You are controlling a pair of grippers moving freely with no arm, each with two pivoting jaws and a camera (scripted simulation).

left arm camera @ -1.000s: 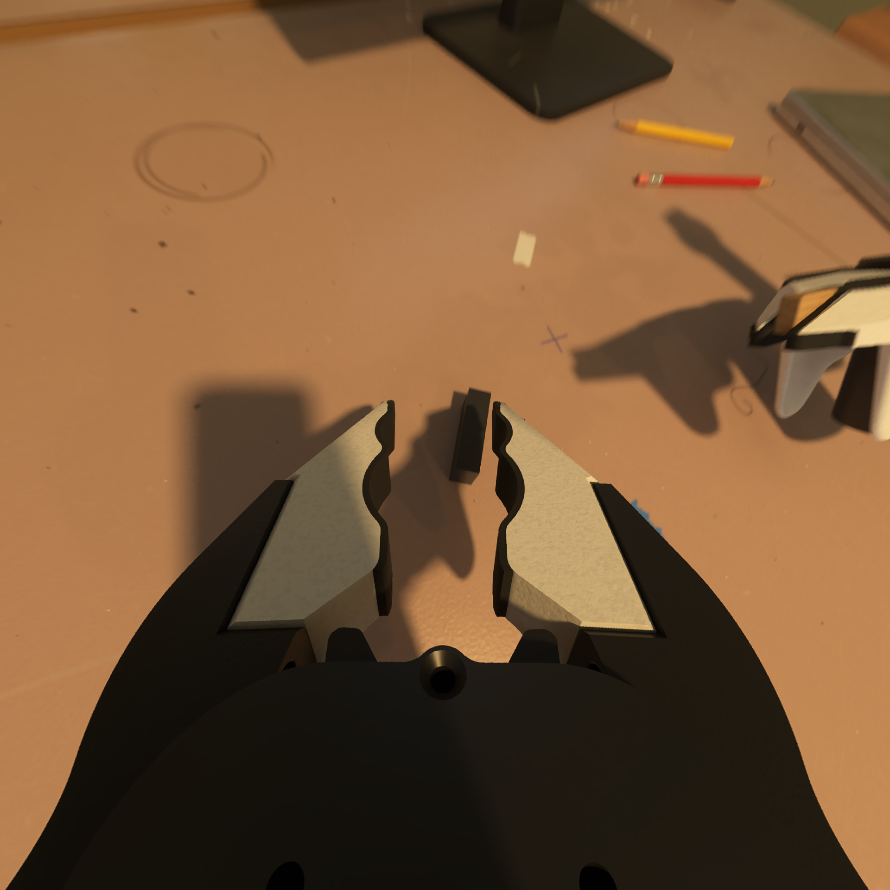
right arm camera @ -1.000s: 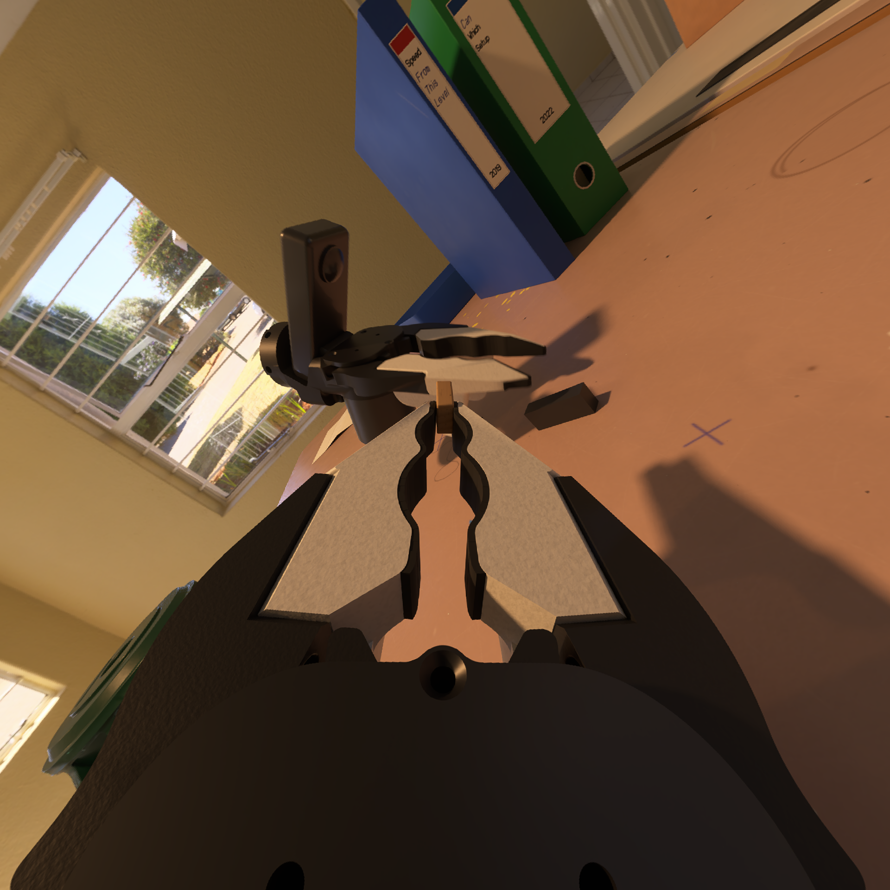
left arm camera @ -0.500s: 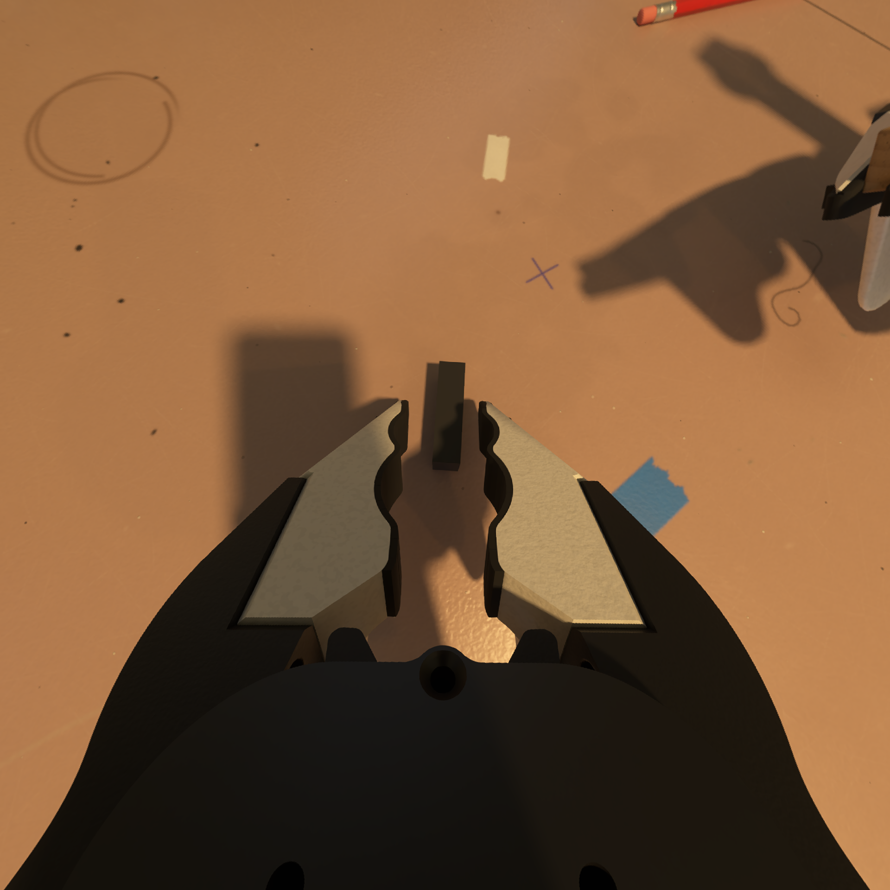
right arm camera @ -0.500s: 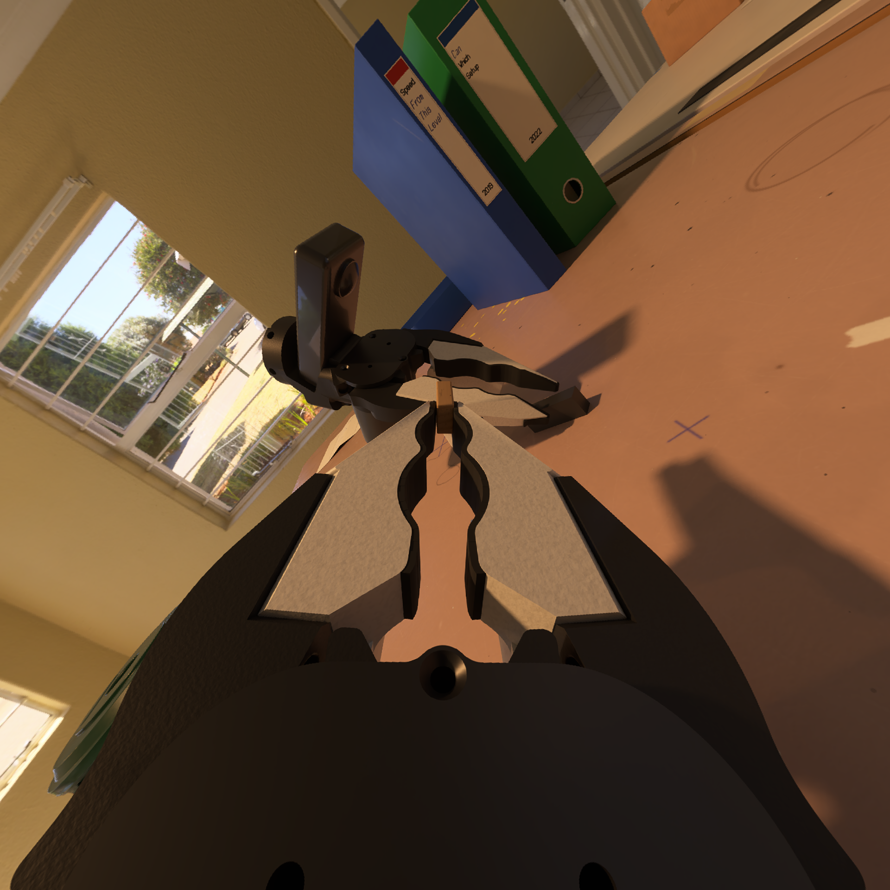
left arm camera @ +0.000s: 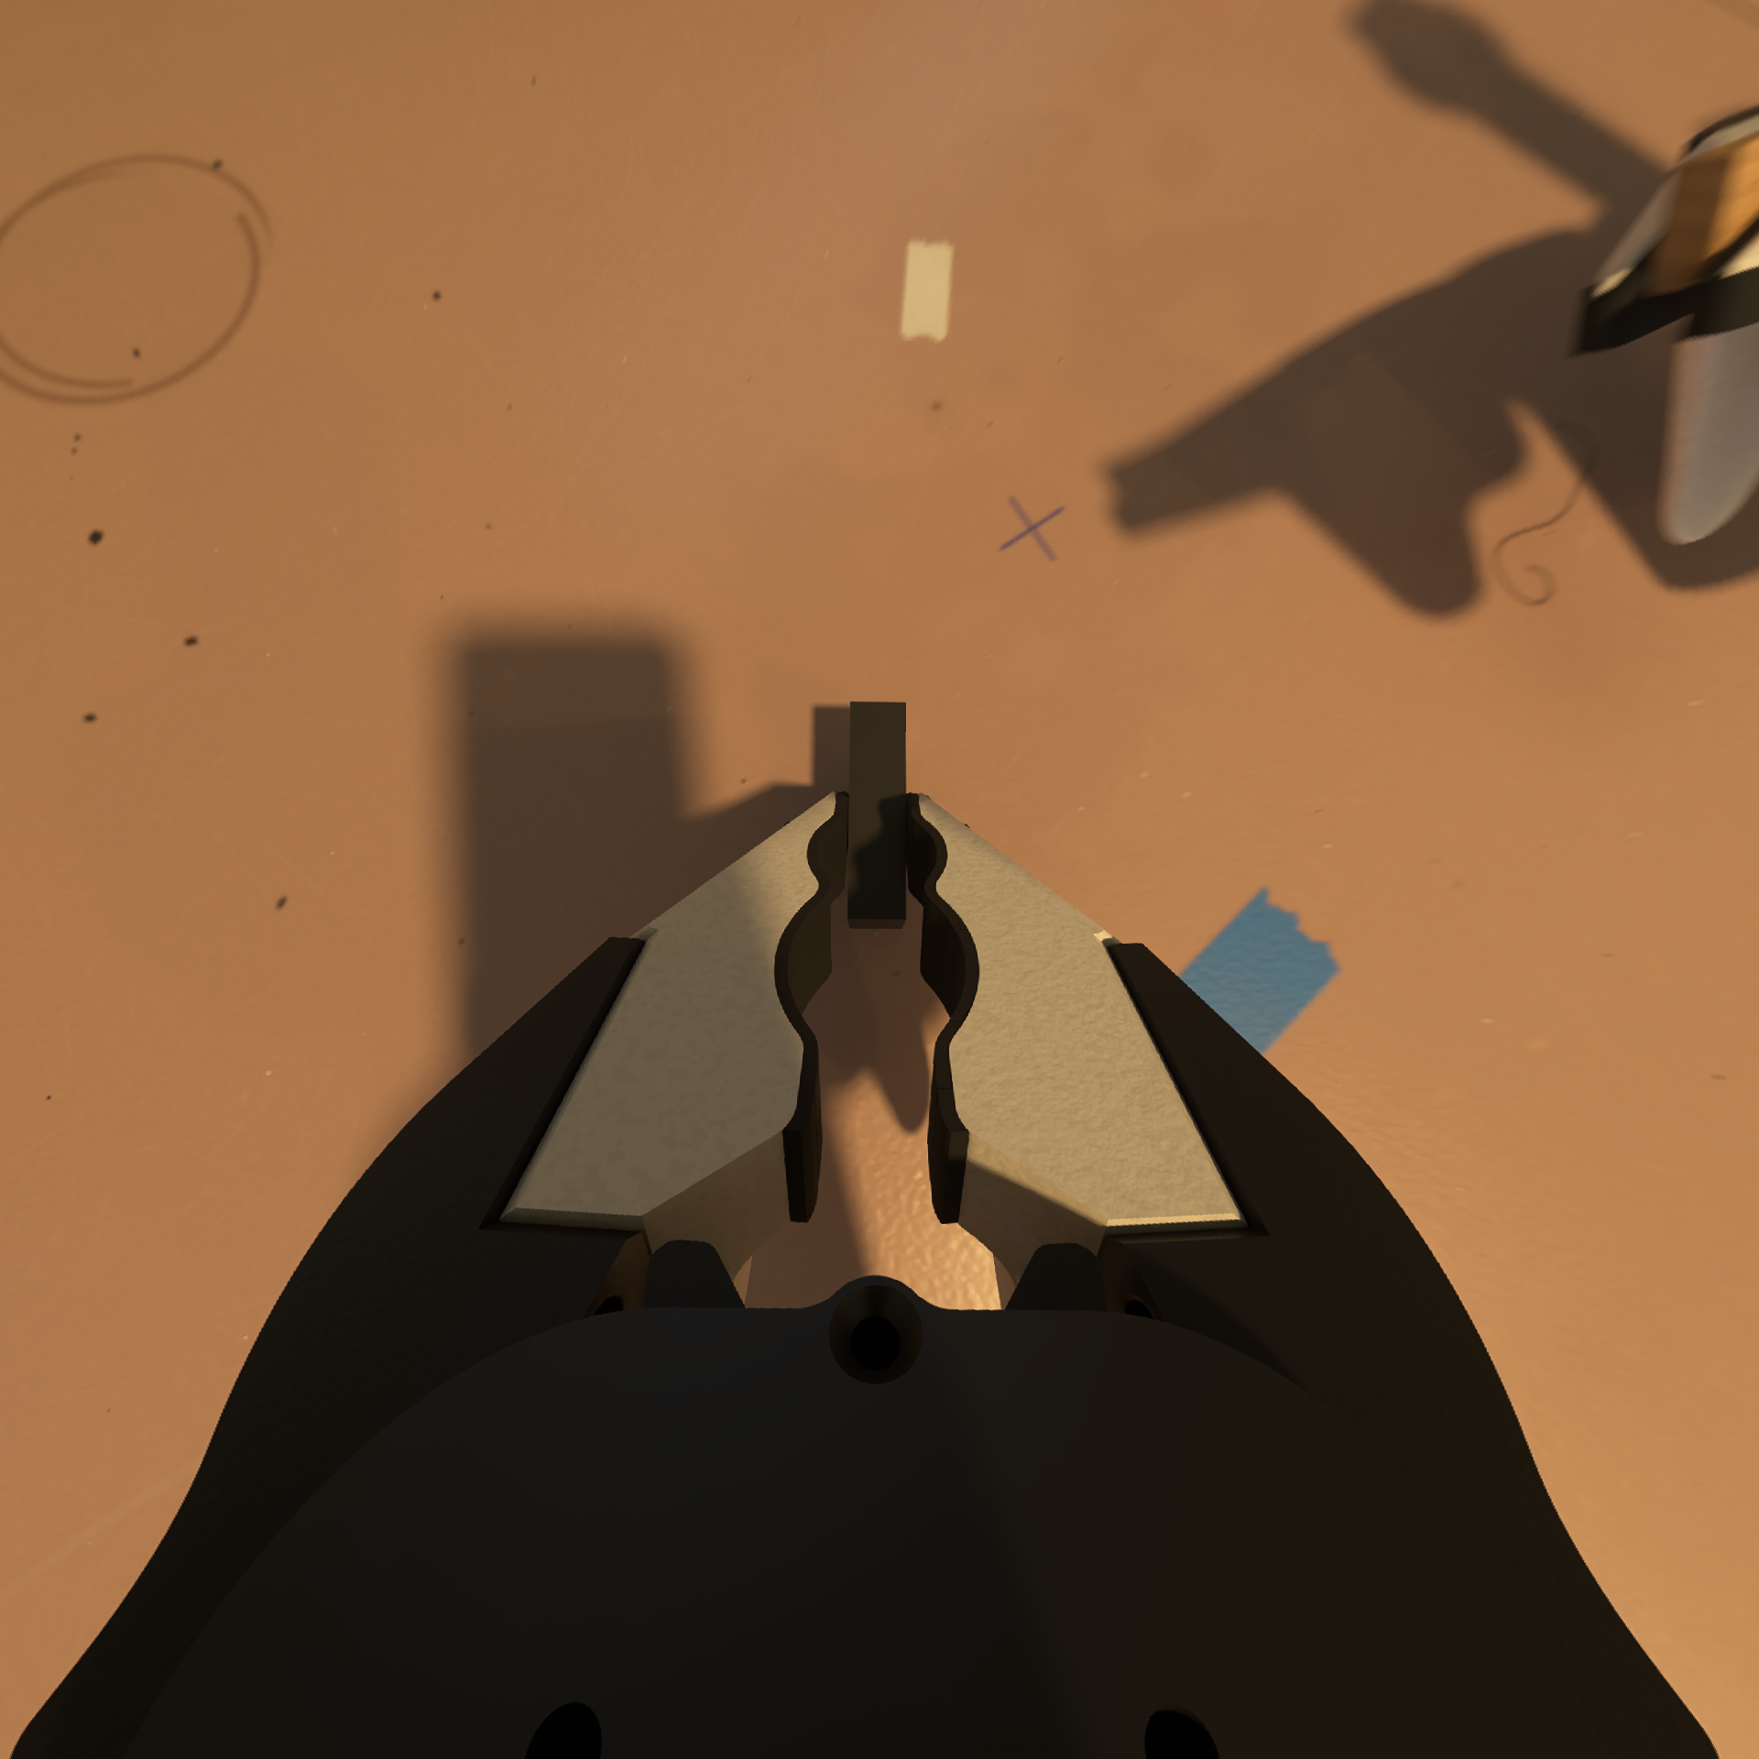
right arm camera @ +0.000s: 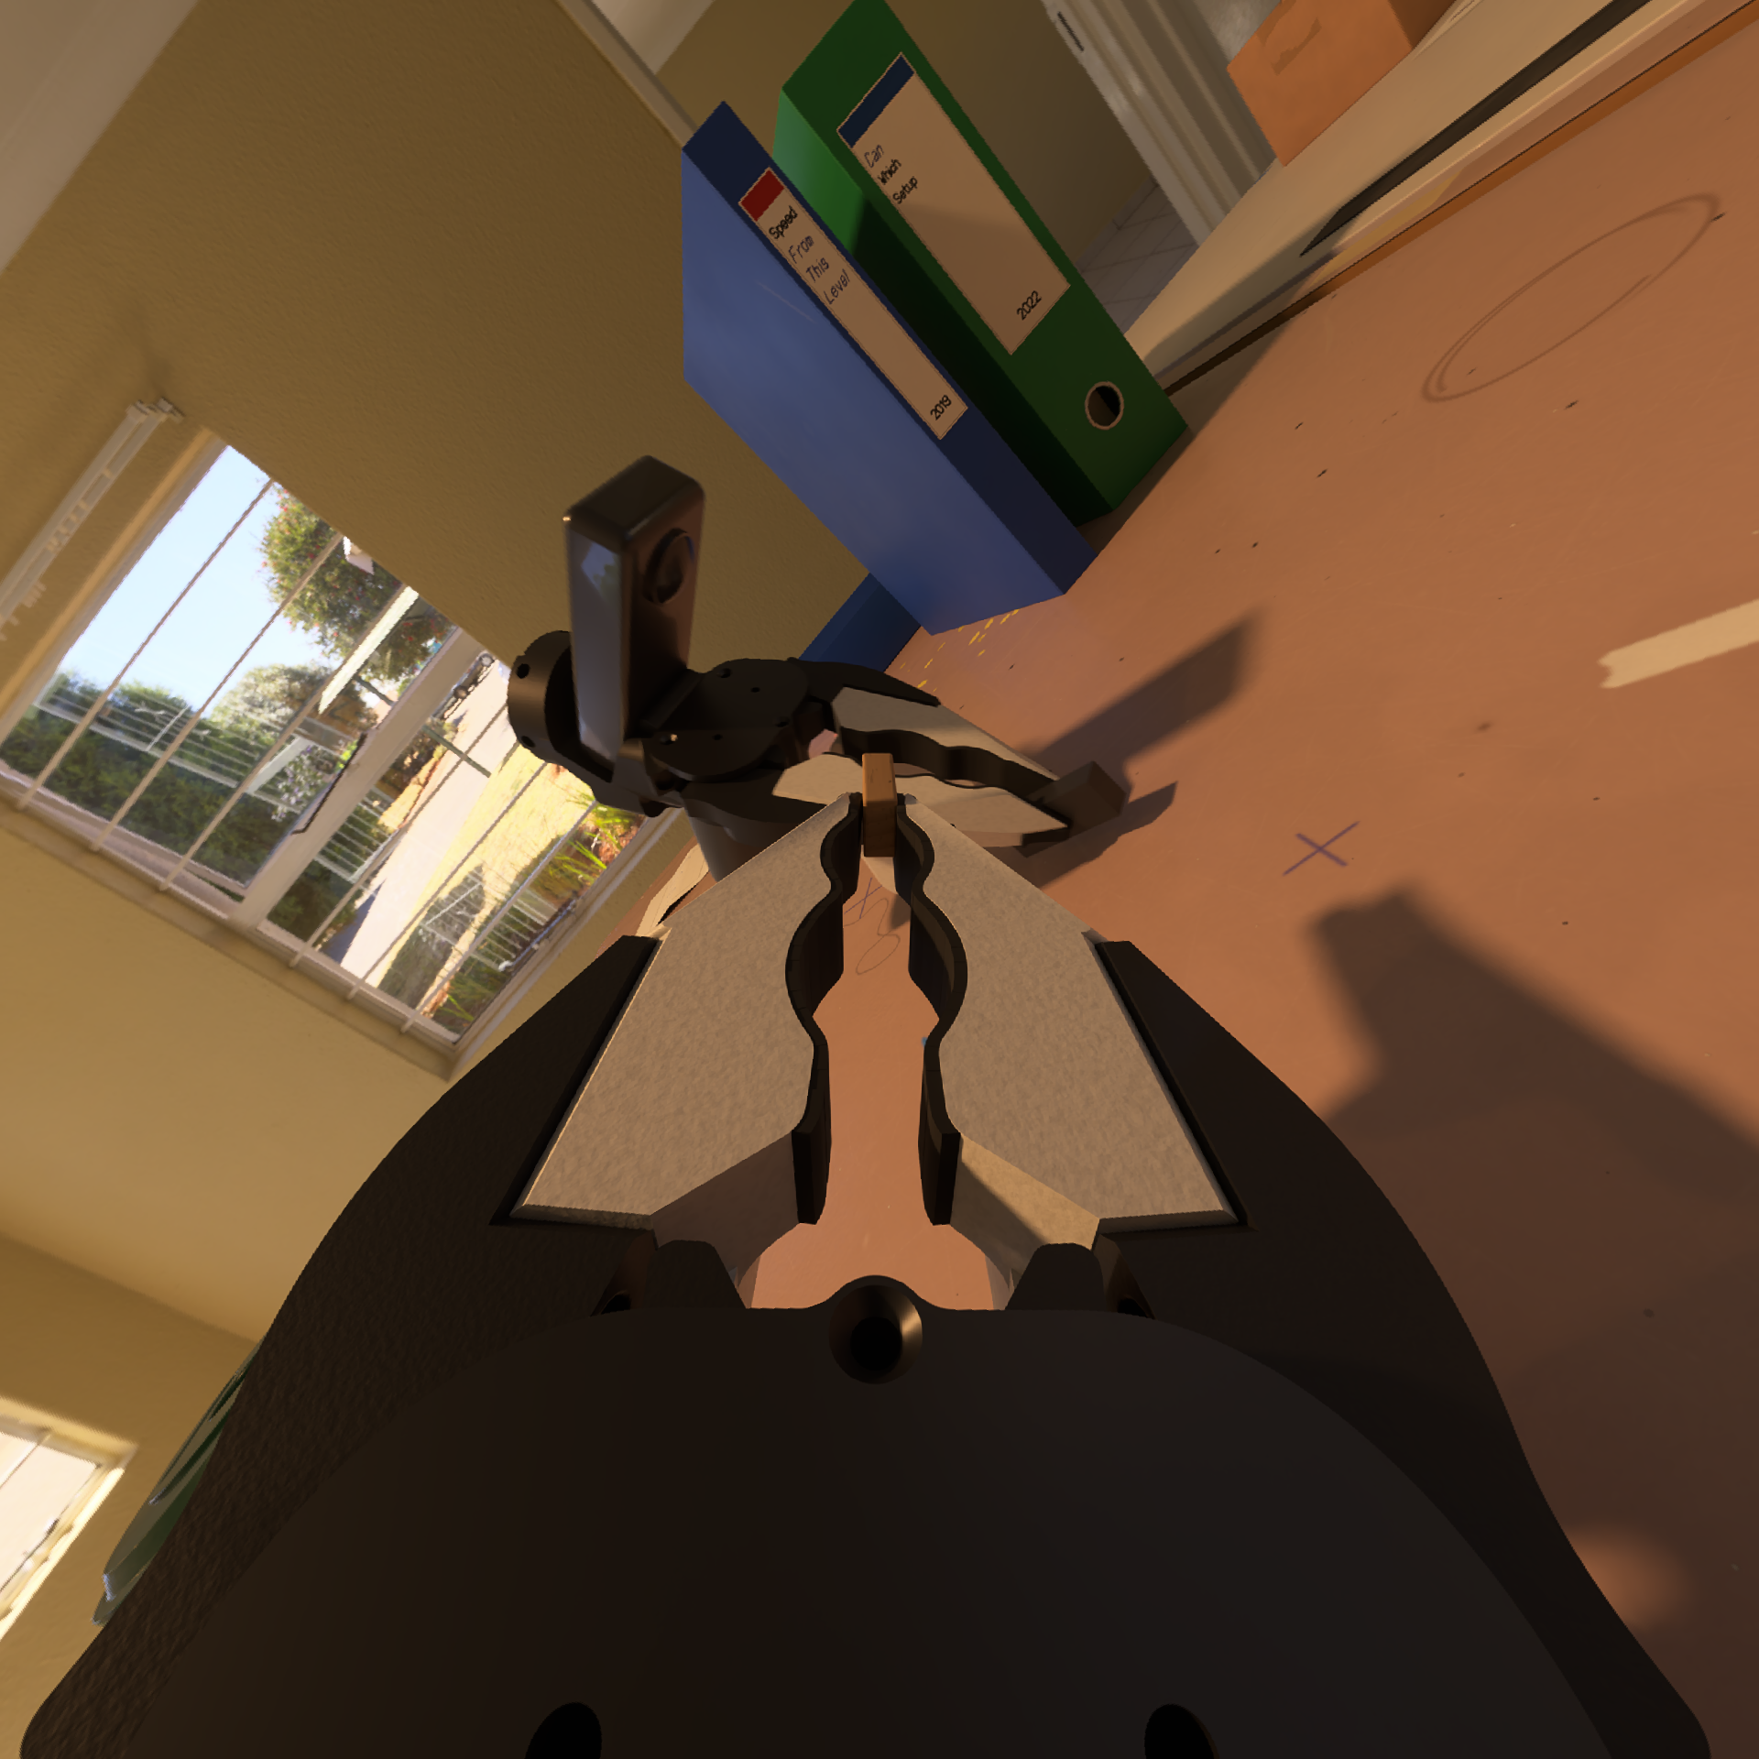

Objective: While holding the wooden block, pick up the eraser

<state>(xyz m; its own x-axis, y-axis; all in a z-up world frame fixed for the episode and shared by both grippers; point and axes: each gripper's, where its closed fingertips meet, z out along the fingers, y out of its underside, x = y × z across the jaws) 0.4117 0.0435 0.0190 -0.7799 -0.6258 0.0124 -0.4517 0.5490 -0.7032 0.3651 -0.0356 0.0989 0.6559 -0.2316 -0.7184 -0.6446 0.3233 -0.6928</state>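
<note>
The eraser (left arm camera: 876, 752) is a small dark bar lying on the brown desk (left arm camera: 571, 476). My left gripper (left arm camera: 876, 807) points down at it, and its two fingertips press on the eraser's long sides, with the near half between them. In the right wrist view the left gripper (right arm camera: 990, 780) is low over the desk and the eraser's (right arm camera: 1095, 790) end sticks out past its tips. My right gripper (right arm camera: 878, 809) is shut on the small wooden block (right arm camera: 878, 804) and holds it above the desk. The right gripper also shows in the left wrist view (left arm camera: 1704, 257), at the far right, with the block (left arm camera: 1728, 200) in it.
A blue binder (right arm camera: 857, 400) and a green binder (right arm camera: 999, 286) stand at the desk's far side. A beige tape strip (left arm camera: 926, 288), a blue tape piece (left arm camera: 1256, 966), a pen cross (left arm camera: 1031, 528) and a ring stain (left arm camera: 124, 276) mark the desk.
My left gripper tilted down, moved forward over the eraser and closed its fingers on it. The right gripper kept hold of the wooden block and barely moved.
</note>
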